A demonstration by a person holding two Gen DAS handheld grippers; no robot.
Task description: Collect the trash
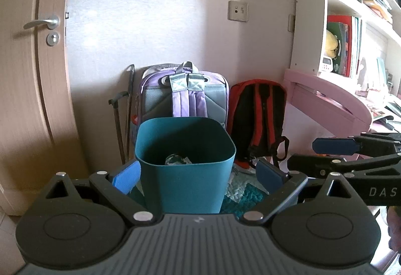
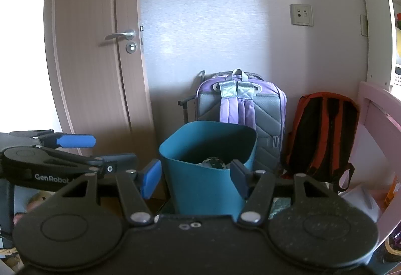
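A teal trash bin (image 1: 185,179) stands on the floor in front of both grippers, with crumpled trash (image 1: 176,159) lying inside it. My left gripper (image 1: 196,169) is open, its blue pads framing the bin from nearer the camera without touching it. In the right wrist view the same bin (image 2: 205,187) sits a little beyond my right gripper (image 2: 195,167), whose jaws stand open and hold nothing; the trash (image 2: 214,162) shows over the rim. The right gripper (image 1: 303,154) appears beside the left one, and the left gripper (image 2: 114,149) shows at the left.
Behind the bin a purple backpack (image 1: 185,92) and a red-black backpack (image 1: 258,114) lean on the wall. A closed door (image 1: 32,74) is at the left, a pink desk (image 1: 325,97) and bookshelf (image 1: 351,24) at the right. A patterned rug (image 1: 245,192) lies under the bin.
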